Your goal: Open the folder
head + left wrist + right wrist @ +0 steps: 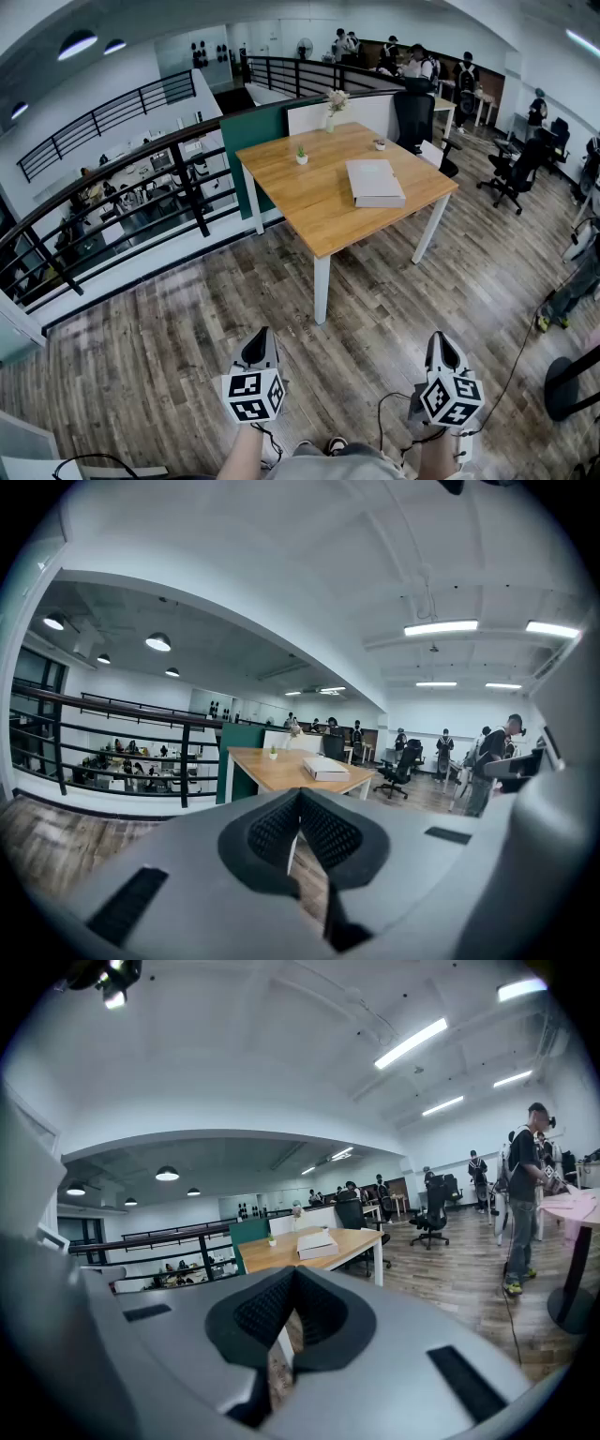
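Nearest in the head view, low in the frame, are the two tongs, held side by side over the floor [187,356], each with its marker cube toward the person. Left tongs [260,335] and right tongs [441,337] both point ahead toward the counter [309,206], which stands well apart from them. On the counter's right part lies the folder [375,183], flat, pale and thick like a box file, with bare wood all around it. A small plant [301,156] and a vase [333,105] stand farther back, clear of it, and a chair [417,117] sits by the far right corner.

Seen in the left gripper view, the left tongs [298,797] are pressed together, pads meeting along one line with nothing between them. Past the tips the folder [325,770] shows small on the counter [272,761], far off.

Seen in the right gripper view, the right tongs [295,1274] are likewise pressed together at the tips and empty. The folder [316,1242] lies beyond them on the counter [272,1252].

Opening has not begun; the approach comes first. The folder looks stiff-covered and fairly light for its bulk, so its cover should lift as one board. Its smooth shell on smooth wood may well slide when nudged. The likely hold is the free edge of the top cover, opposite the spine, pinched thinly so the pages stay out. The other tongs would press the body down. Which edge is the spine cannot be told from this far off.
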`<move>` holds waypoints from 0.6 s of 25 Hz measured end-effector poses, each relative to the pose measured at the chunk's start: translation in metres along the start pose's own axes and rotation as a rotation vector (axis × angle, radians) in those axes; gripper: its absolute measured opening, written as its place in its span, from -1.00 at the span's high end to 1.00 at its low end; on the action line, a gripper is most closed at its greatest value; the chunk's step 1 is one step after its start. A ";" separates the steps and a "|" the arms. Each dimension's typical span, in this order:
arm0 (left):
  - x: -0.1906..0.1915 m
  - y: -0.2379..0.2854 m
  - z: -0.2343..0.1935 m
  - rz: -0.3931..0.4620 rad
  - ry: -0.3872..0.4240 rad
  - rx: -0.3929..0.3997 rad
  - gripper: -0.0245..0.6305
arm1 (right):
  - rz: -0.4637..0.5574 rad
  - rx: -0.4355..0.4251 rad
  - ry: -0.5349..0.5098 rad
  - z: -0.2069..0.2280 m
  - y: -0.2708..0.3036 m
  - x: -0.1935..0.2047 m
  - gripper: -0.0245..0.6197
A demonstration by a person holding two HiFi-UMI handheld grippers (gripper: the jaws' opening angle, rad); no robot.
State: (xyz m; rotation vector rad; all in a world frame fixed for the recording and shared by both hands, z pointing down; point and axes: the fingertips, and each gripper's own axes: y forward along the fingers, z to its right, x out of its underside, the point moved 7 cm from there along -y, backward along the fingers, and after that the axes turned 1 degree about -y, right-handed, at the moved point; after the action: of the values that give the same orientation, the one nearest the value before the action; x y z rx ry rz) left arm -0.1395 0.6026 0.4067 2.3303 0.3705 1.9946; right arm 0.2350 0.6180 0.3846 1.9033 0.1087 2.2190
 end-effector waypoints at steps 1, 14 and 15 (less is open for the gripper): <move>-0.002 -0.001 0.002 0.001 -0.002 -0.002 0.92 | -0.001 -0.005 0.000 0.000 0.000 -0.002 0.93; -0.006 -0.007 0.009 0.005 0.027 0.003 0.92 | 0.004 -0.046 0.005 0.005 -0.006 -0.005 0.92; -0.006 -0.007 0.011 0.013 0.029 0.011 0.92 | 0.003 -0.046 0.002 0.005 -0.006 -0.005 0.92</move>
State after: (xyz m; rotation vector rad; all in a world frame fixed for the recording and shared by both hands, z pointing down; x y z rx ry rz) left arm -0.1309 0.6094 0.3973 2.3187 0.3699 2.0392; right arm 0.2414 0.6227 0.3794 1.8781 0.0547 2.2063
